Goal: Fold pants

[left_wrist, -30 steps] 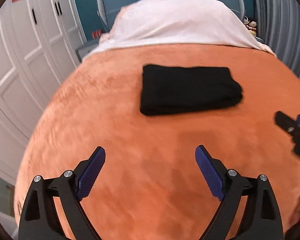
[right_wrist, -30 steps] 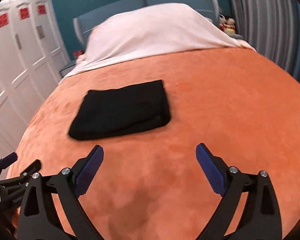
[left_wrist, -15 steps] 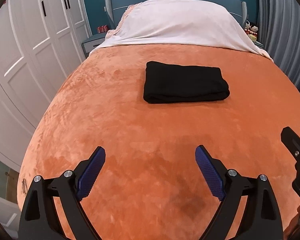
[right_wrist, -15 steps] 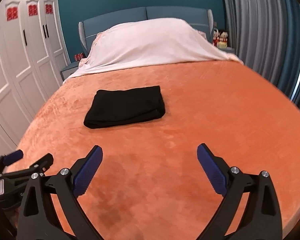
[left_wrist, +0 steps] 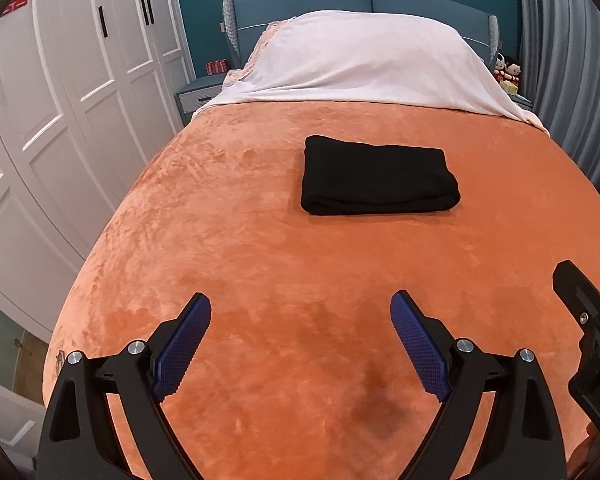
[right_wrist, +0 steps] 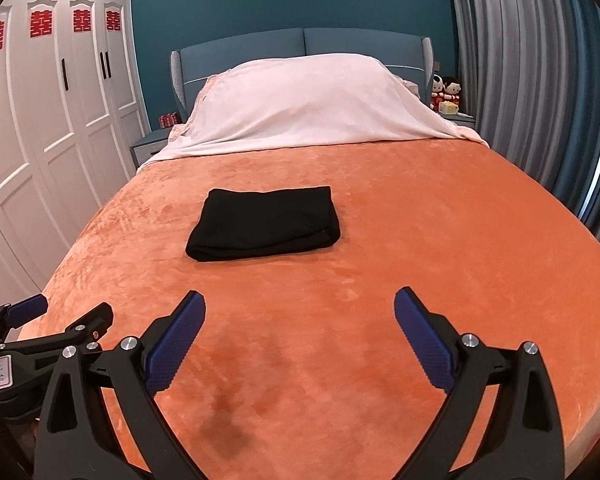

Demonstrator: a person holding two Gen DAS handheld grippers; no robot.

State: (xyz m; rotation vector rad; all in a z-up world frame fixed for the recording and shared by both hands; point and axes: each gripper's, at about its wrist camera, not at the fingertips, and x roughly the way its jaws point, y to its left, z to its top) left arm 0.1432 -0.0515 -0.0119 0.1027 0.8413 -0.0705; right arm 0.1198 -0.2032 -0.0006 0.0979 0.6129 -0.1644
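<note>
Black pants [left_wrist: 378, 178] sit folded into a compact rectangle mid-bed on the orange blanket [left_wrist: 260, 264], well ahead of both grippers and touched by neither. I see the left gripper [left_wrist: 300, 344] low over the near end of the bed, jaws spread wide with nothing between the blue pads [left_wrist: 182, 350]. Right gripper [right_wrist: 299, 342] is in the same pose, level and pointed at the headboard [right_wrist: 300, 42], jaws released and empty.

Cut off: in the left view only a black edge of the right gripper shows at the frame's right side, with partial lettering I can't read. In the right view the left gripper pokes in at lower left, and its white label is too small to make out. Dark patches on the blanket near the fingers; can't tell if shadow or brushed pile.

Versus a second ago: both cameras have backed away from the pants, which now look smaller and sharp, no motion blur. White pillow cover [right_wrist: 300, 100] and wardrobe [right_wrist: 60, 120] show more fully. Pants haven't moved.
</note>
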